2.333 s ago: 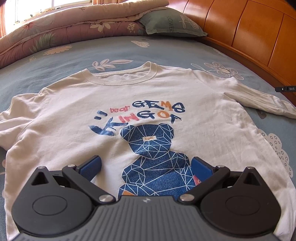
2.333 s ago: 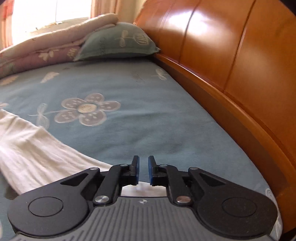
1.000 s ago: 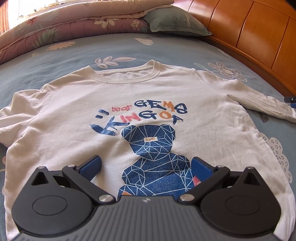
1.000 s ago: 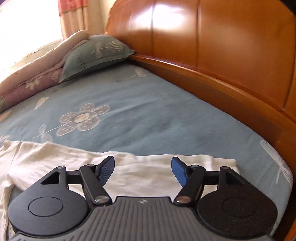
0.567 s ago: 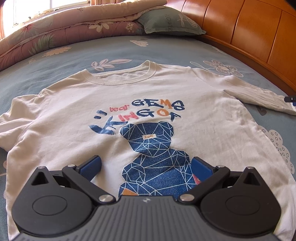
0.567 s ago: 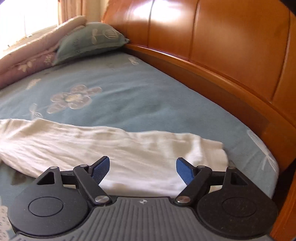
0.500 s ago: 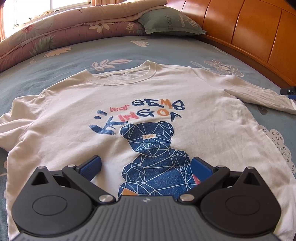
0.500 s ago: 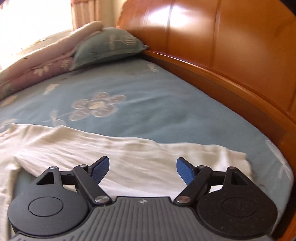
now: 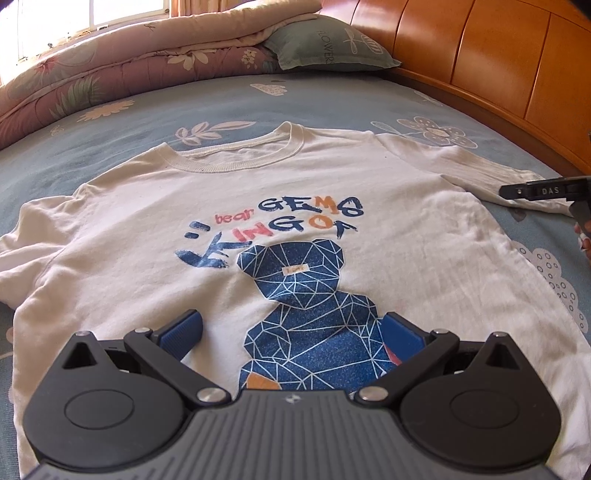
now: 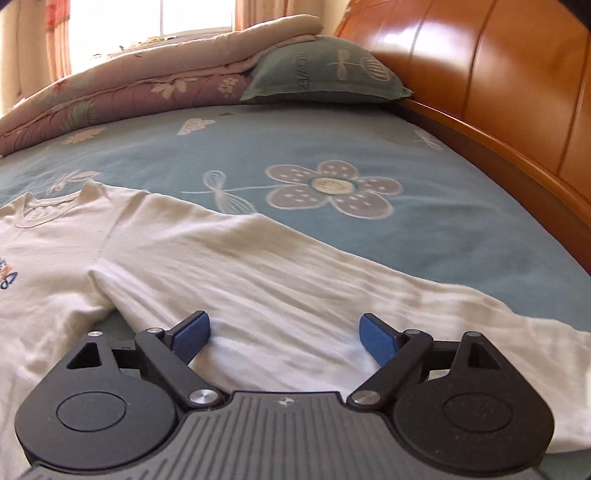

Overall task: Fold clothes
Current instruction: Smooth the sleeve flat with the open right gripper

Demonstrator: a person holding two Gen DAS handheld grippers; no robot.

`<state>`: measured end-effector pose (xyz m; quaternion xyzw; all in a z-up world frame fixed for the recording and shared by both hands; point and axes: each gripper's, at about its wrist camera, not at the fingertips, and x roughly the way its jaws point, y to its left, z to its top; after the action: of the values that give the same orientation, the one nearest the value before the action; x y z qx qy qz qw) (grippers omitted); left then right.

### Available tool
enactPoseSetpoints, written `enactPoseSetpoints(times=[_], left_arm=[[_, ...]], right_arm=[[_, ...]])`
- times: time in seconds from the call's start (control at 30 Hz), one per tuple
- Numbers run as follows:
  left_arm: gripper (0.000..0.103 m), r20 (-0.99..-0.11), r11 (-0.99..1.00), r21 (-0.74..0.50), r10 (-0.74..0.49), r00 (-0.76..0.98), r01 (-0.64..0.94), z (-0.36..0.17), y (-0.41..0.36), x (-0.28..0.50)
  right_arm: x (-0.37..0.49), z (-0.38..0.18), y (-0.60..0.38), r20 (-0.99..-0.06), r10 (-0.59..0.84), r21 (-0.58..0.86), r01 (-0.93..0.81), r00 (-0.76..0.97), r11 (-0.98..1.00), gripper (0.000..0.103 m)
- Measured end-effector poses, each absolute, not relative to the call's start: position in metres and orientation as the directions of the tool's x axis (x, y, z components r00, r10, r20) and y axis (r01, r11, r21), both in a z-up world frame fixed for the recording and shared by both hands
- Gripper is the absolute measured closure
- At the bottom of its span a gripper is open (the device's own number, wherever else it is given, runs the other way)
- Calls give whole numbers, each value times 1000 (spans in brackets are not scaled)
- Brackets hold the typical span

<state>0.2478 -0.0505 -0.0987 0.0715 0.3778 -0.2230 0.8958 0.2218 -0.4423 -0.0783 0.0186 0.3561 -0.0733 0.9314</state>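
A white long-sleeved T-shirt with a blue bear print lies face up, spread flat on the blue flowered bedsheet. My left gripper hovers open over the shirt's lower front, the bear print between its blue pads. In the right wrist view the shirt's right sleeve stretches across the sheet toward the lower right. My right gripper stands above the sleeve with its jaws still opening; the pads do not press on the cloth. The right gripper's tip shows at the right edge of the left wrist view.
A folded pink floral quilt and a green pillow lie at the far end of the bed. The orange wooden headboard runs close along the right side. A bright window is behind the quilt.
My right gripper has opened from shut, letting go of the sleeve's cuff, and moved left along the sleeve toward the shoulder. The left gripper has stayed put, open.
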Motion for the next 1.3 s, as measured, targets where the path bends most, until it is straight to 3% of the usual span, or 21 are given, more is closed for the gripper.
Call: enactPoseSetpoints(times=[0.1, 0.3, 0.47, 0.63, 0.77, 0.93, 1.1, 1.3], left_arm=[[1, -703, 889, -37, -348, 620, 456, -99, -51, 248], [1, -706, 893, -43, -345, 619, 448, -99, -51, 249], [1, -704, 893, -44, -346, 620, 448, -99, -51, 248], [1, -703, 887, -49, -357, 615, 459, -99, -49, 248], [1, -698, 885, -57, -367, 615, 462, -99, -47, 248], [1, -695, 890, -44, -353, 626, 453, -100, -50, 247], [1, -693, 886, -58, -367, 620, 460, -99, -46, 247], [1, -684, 884, -61, -375, 626, 463, -100, -45, 246]], right_arm=[[215, -67, -458, -679, -131, 9, 186, 722, 983, 10], [257, -40, -420, -599, -6, 103, 84, 800, 991, 9], [320, -59, -379, -660, -104, 42, 175, 744, 984, 9], [344, -85, -399, -673, -171, 32, 259, 720, 965, 4], [333, -63, -419, -663, -78, 163, 245, 745, 956, 4], [308, -50, -384, -591, 206, 286, -36, 780, 957, 0], [333, -80, -374, -645, 164, 216, -28, 746, 976, 0], [354, -54, -377, -625, 188, 292, 4, 758, 956, 0]])
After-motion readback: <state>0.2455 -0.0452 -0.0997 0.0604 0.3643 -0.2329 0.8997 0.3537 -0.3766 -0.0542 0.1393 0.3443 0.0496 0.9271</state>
